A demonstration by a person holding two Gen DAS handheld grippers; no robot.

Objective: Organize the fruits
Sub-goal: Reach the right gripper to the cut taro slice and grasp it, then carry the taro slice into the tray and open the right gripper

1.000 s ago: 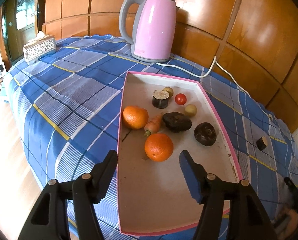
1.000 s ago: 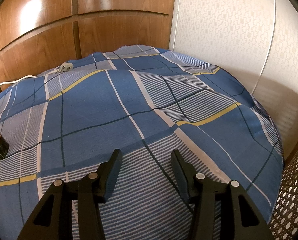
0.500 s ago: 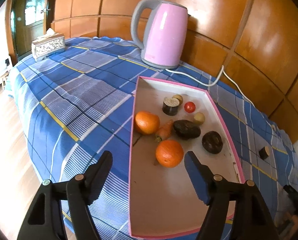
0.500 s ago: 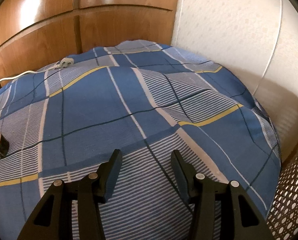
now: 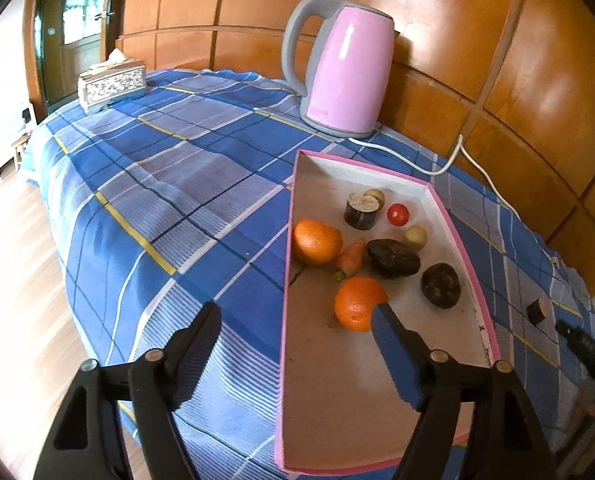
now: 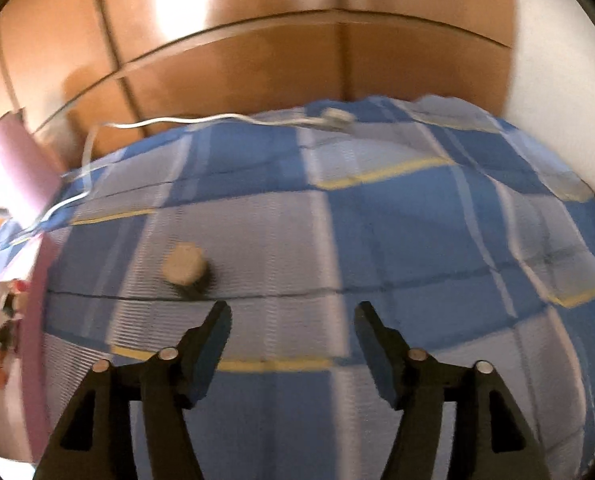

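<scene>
Right wrist view: stray dark chunk with pale cut face (image 6: 186, 270) sits on blue plaid cloth (image 6: 397, 240), just ahead-left of your right gripper (image 6: 293, 316). Jaws opening, nothing between them. Chunk lies outside pink-rimmed tray (image 5: 463, 246), well right of it. Left gripper (image 5: 297, 316) also opening, empty, hovering by near orange (image 5: 355, 304). Right hand's way closer, so I'd guess swing left a bit to line up.

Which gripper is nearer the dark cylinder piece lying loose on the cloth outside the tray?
Right. The right gripper hovers just short of the dark cylinder piece, fingers opening, empty. The left gripper is over the tray.
</scene>
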